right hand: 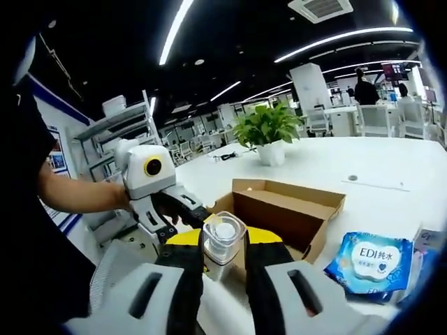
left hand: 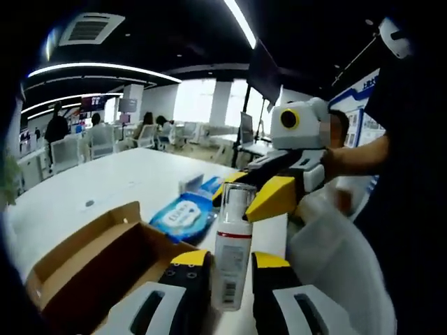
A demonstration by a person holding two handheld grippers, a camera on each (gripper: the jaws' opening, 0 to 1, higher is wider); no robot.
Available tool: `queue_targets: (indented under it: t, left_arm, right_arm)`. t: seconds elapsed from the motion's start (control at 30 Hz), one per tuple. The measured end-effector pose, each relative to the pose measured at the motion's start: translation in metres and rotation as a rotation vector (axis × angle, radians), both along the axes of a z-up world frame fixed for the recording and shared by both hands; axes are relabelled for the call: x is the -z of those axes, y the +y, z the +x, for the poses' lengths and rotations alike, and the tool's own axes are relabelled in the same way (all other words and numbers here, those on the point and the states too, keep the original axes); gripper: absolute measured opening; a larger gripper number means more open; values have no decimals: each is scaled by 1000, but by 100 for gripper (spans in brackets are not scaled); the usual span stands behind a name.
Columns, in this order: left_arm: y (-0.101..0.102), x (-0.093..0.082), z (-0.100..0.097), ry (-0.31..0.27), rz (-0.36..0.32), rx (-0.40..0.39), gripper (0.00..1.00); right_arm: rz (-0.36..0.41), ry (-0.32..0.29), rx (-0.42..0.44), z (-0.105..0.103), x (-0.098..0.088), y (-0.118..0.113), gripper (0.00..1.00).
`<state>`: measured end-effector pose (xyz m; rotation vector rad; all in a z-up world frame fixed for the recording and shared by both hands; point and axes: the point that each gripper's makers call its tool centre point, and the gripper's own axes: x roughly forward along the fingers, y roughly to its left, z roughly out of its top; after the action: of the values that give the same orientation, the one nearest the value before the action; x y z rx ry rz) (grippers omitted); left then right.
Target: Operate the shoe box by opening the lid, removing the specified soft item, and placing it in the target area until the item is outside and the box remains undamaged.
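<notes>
Both grippers clamp one bottle (left hand: 232, 244) — the left gripper (left hand: 230, 269) low on its label, the right gripper (right hand: 223, 246) at the clear cap (right hand: 223, 237). The open box (right hand: 283, 206) lies just beside it on the table (left hand: 105, 181); a wipes pack (right hand: 370, 265) sits near.

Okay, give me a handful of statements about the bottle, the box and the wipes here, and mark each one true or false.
1. The bottle stands upright between the jaws of the left gripper. True.
2. The cardboard box has its lid shut. False: it lies open, its brown inside showing.
3. The right gripper meets the bottle at its clear cap. True.
4. The blue pack of wet wipes lies inside the box. False: it lies on the white table beside the box.
5. A potted green plant stands on the table. True.
</notes>
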<state>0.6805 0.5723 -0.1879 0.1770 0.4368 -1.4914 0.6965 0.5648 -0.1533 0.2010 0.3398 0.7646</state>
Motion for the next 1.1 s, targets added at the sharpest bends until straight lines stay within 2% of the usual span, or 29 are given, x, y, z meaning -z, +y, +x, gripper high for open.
queue_targets:
  t: [0.13, 0.37, 1.1]
  left_arm:
    - [3, -2, 5, -11, 2, -18, 29]
    - [15, -3, 15, -27, 31, -73, 41]
    - [66, -6, 35, -35, 87, -284, 73]
  right_arm:
    - [-6, -11, 5, 4, -4, -3, 19]
    - [-17, -30, 13, 11, -12, -9, 19]
    - [-89, -93, 70, 42, -32, -53, 19]
